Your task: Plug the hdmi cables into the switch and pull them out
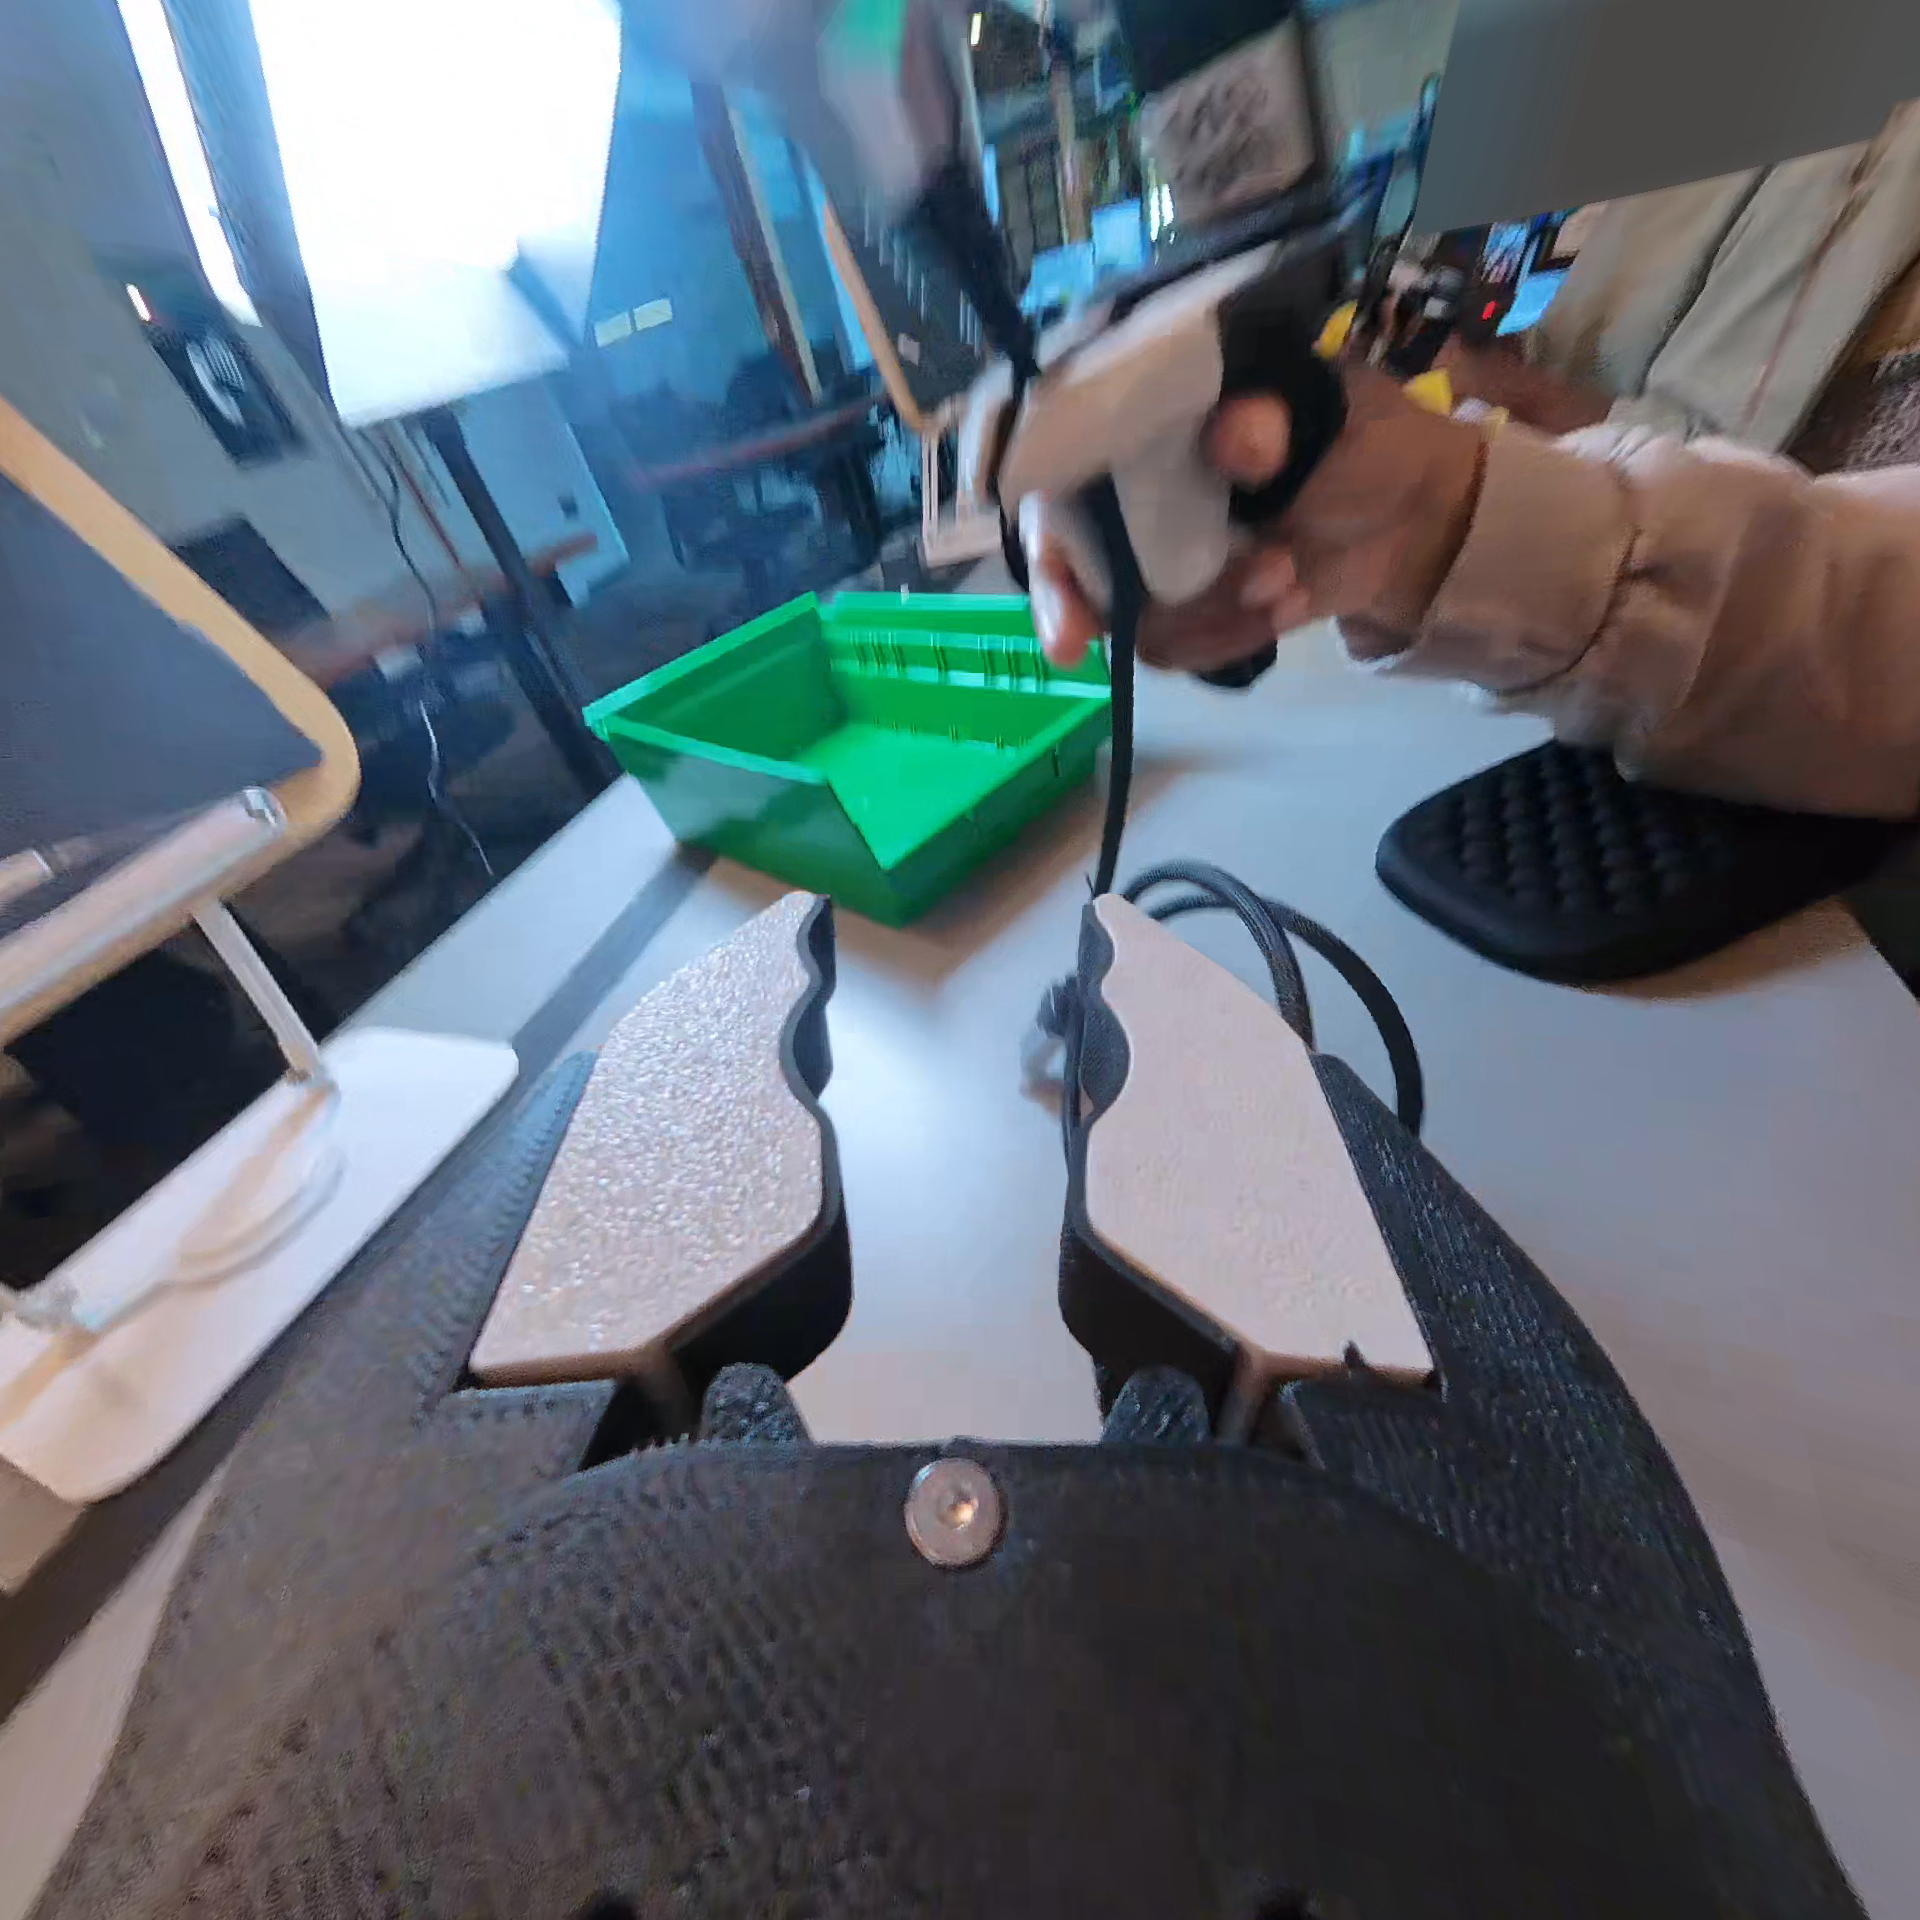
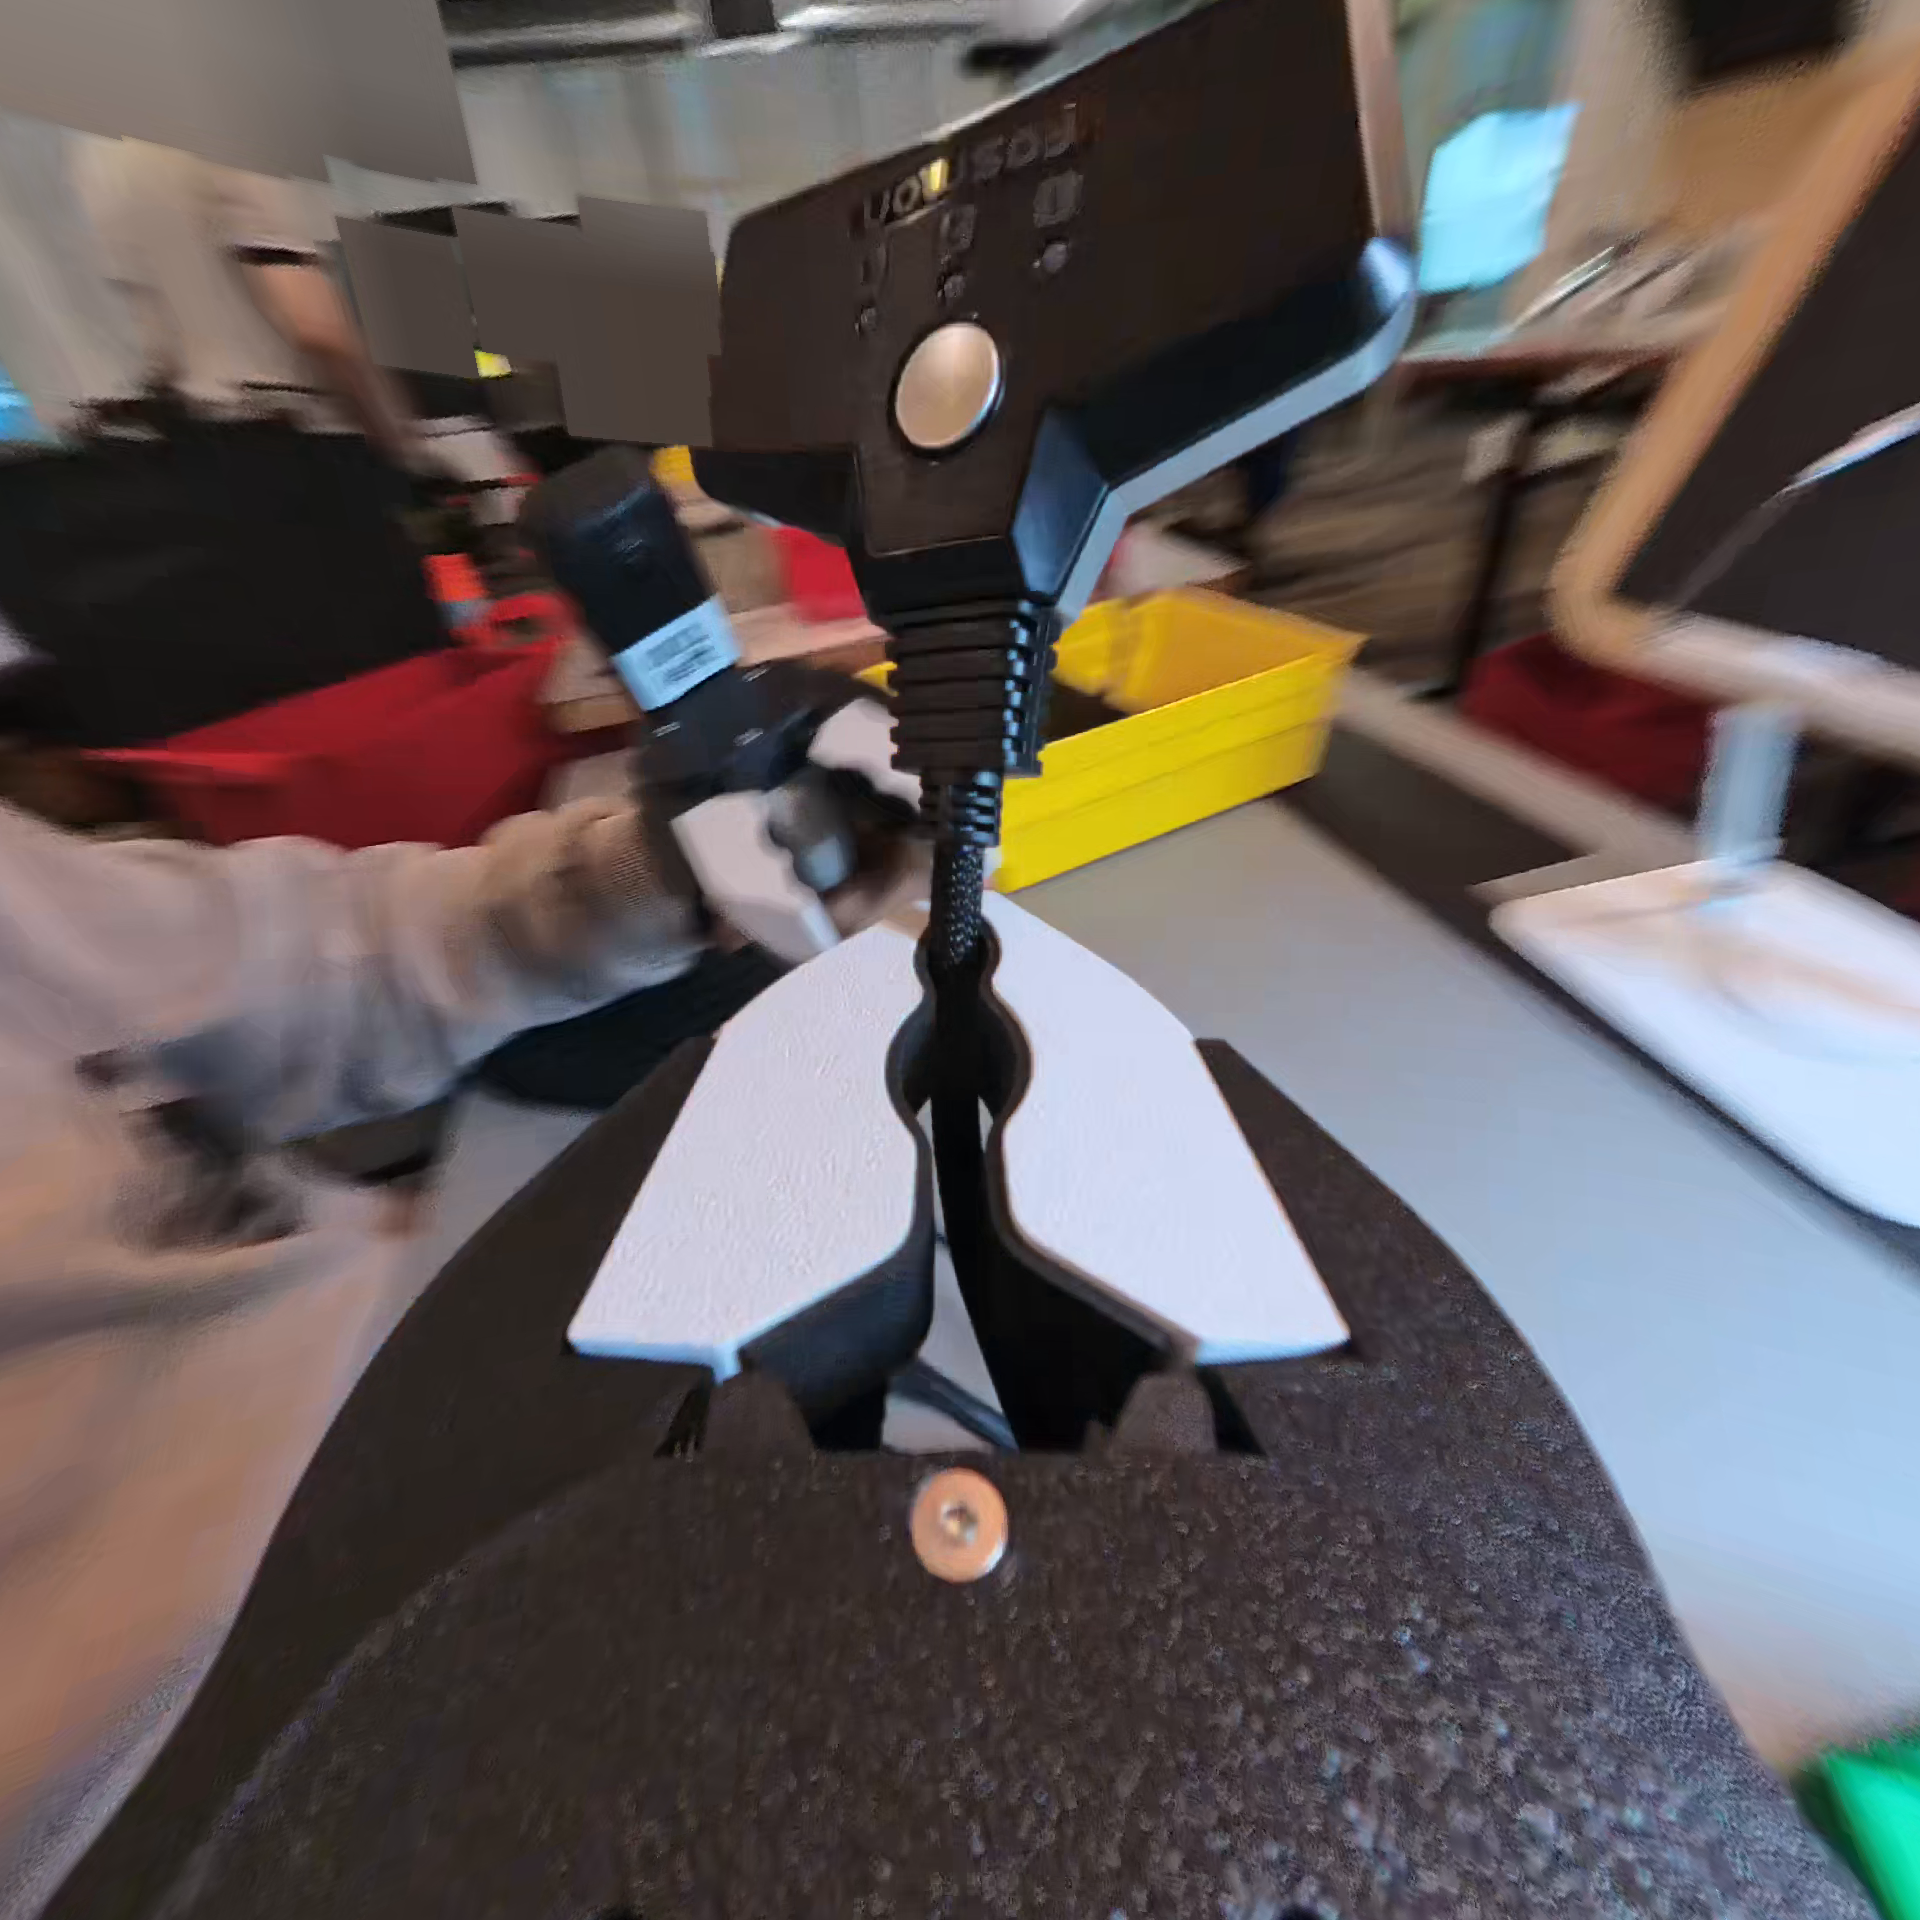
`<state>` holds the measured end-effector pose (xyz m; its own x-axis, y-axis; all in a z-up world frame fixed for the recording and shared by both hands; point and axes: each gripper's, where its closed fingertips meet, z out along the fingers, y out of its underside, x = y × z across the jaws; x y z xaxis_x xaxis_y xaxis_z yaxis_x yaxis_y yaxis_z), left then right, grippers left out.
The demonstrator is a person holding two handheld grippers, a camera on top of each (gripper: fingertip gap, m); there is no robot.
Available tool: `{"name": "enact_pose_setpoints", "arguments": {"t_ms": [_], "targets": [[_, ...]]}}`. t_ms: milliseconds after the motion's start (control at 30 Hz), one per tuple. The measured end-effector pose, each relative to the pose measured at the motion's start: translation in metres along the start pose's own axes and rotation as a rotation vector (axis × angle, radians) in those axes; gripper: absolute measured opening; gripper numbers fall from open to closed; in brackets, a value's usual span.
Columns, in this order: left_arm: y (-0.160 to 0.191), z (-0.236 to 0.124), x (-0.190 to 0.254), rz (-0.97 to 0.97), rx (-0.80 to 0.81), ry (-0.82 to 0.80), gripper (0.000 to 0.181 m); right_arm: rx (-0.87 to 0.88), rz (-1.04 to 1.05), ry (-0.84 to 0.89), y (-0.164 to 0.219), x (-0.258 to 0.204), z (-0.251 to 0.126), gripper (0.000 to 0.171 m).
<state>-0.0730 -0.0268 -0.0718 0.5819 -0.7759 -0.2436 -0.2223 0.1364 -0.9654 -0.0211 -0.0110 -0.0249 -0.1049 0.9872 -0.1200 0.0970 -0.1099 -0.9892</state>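
Fingers of the right gripper (image 2: 961, 961) pinch the braided cable (image 2: 958, 883) below the switch (image 2: 1049, 312), lifting it clear; left gripper (image 1: 956, 935) gapes empty above the table (image 1: 1558, 1195), seemingly ready to fetch a plug.

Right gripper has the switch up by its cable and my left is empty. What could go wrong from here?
1. The right gripper pinches only the braided cable below the switch; the heavy body could swing or slip.
2. The left gripper is open and holds nothing, so plugging in has no counter-hold yet.
3. Loose black cable loops lie beside the left fingers and could snag.
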Motion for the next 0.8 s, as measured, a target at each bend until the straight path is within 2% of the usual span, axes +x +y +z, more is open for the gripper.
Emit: {"name": "enact_pose_setpoints", "arguments": {"t_ms": [100,167,233,333,433,467,500,533,600,700,800], "targets": [[-0.033,-0.010,0.007,0.089,0.138,-0.017,0.050,-0.130,0.155,-0.336,0.024,-0.043,0.009,0.000],[-0.045,-0.017,0.006,0.156,0.189,-0.073,0.057,-0.237,0.185,-0.480,0.045,-0.062,0.009,0.000],[-0.051,-0.024,0.007,0.294,0.196,-0.152,0.065,-0.353,0.203,-0.542,0.070,-0.070,0.010,0.001],[-0.034,-0.026,0.015,0.624,0.050,-0.255,0.069,-0.451,0.274,-0.596,0.095,-0.070,0.012,0.001],[-0.001,-0.017,0.024,0.905,-0.111,-0.280,0.062,-0.537,0.319,-0.625,0.117,-0.066,0.010,0.002],[0.010,-0.014,0.028,0.977,-0.143,-0.265,0.051,-0.560,0.323,-0.630,0.123,-0.065,0.008,0.002],[0.020,-0.010,0.033,1.054,-0.172,-0.247,0.033,-0.569,0.324,-0.628,0.127,-0.062,0.007,0.002],[0.028,-0.008,0.033,1.109,-0.204,-0.249,0.029,-0.577,0.312,-0.602,0.131,-0.057,0.007,0.003],[0.041,-0.006,0.032,1.063,-0.272,-0.221,0.026,-0.541,0.229,-0.464,0.130,-0.035,0.013,0.009],[0.038,-0.010,0.021,0.806,-0.234,-0.220,0.024,-0.426,-0.061,-0.152,0.102,0.001,0.023,0.026],[0.036,-0.018,0.005,0.559,-0.210,-0.218,0.023,-0.358,-0.433,0.101,0.065,0.008,0.019,0.040]]}}
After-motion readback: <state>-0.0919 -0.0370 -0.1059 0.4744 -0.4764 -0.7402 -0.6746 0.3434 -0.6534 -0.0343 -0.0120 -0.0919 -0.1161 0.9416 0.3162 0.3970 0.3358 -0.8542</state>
